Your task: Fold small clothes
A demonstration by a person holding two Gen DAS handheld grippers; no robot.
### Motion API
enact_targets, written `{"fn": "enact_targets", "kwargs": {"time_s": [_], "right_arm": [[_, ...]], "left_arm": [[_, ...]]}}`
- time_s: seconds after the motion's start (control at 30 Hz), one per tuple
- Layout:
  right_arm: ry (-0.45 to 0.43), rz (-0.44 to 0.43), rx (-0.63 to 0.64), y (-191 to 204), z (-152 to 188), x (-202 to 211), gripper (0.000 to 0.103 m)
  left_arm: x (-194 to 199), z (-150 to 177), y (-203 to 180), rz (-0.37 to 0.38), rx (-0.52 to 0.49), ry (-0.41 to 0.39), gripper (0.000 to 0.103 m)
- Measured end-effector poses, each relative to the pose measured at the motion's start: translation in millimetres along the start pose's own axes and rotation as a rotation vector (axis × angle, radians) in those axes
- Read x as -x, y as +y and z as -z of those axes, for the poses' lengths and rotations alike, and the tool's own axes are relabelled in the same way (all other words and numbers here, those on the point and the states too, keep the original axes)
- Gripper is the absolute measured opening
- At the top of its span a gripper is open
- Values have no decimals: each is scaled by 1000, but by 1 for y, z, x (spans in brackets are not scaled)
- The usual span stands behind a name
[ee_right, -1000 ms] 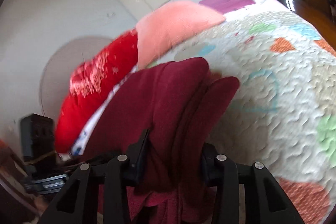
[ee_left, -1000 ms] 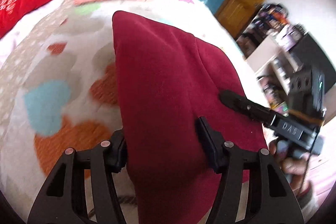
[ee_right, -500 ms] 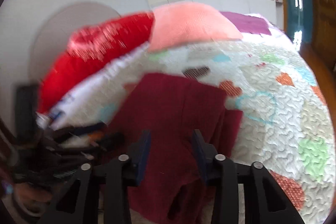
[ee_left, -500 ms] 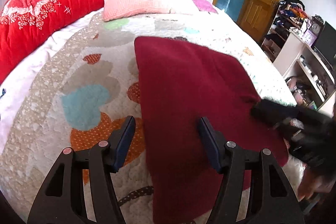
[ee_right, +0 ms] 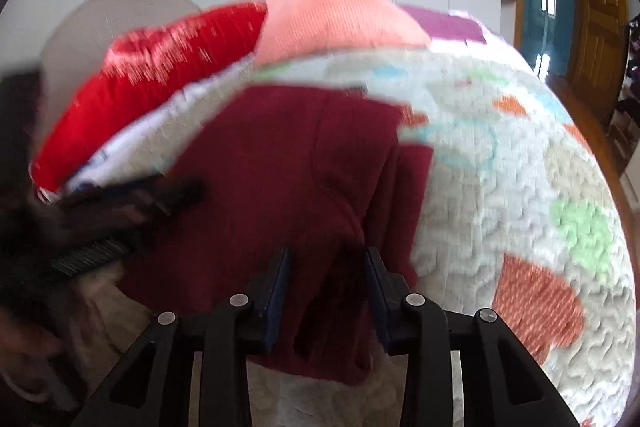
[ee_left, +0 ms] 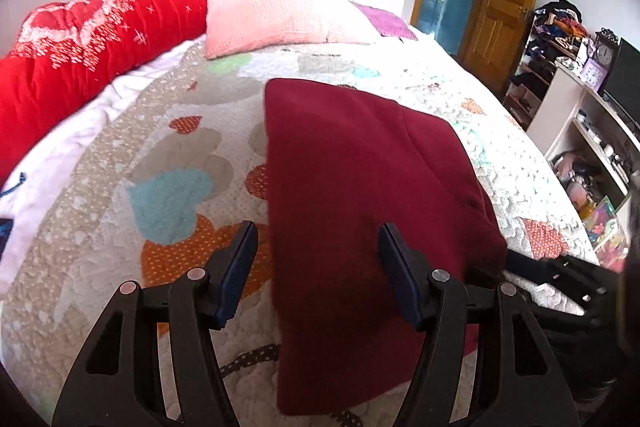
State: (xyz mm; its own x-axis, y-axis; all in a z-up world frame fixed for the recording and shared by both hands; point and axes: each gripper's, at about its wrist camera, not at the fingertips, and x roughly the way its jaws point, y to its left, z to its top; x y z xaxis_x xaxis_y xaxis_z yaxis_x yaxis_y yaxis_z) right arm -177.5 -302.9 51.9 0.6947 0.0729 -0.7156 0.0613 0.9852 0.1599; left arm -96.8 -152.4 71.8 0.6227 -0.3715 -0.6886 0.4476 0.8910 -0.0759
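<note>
At the bottom of the left wrist view the left gripper (ee_left: 314,273) stands with its jaws apart and nothing pinched; the near left edge of the dark red garment (ee_left: 360,207) lies under the gap, untouched as far as I can tell. In the right wrist view, which is blurred, the right gripper (ee_right: 326,289) sits at the bottom centre with its jaws narrower but apart, over the bunched right edge of the garment (ee_right: 288,187); the cloth seems to lie below the pads, not between them. The garment lies flat as a long folded strip in the middle of both frames, on the quilt (ee_left: 160,155) with coloured hearts. Farther up are the pink pillow (ee_left: 272,11) and the red blanket (ee_left: 80,55). My judgement: one lengthwise fold is laid and both grippers are free. The next move likely calls for taking the near end at both corners and carrying it toward the far end
</note>
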Motion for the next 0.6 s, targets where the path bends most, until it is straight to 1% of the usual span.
{"fn": "enact_targets", "kwargs": {"time_s": [0.03,0.13,0.17,0.27,0.3,0.33,0.4,0.6], "right_arm": [[1,-5,-17,-2,4,-4,35],[-14,-20,-32,-1,1,6,35],[-26,-35,-33,0,0,12,35],[-68,-45,-32,6,-4,30,35],[-94,-48,-33,8,-4,37,37],[-115,-48,-36,10,-4,44,43],[-154,-53,-41,14,-4,56,51],[-197,-25,-21,30,-3,74,51]], "left_arm": [[4,1,1,-7,-5,-12,63],[17,2,1,-46,-24,-43,63],[21,3,2,-56,-25,-52,63],[34,4,4,-67,-16,-83,63],[38,4,4,-69,-13,-90,63],[41,5,4,-72,-12,-95,63],[48,6,4,-87,-22,-111,63],[67,7,7,-109,-9,-146,63]]}}
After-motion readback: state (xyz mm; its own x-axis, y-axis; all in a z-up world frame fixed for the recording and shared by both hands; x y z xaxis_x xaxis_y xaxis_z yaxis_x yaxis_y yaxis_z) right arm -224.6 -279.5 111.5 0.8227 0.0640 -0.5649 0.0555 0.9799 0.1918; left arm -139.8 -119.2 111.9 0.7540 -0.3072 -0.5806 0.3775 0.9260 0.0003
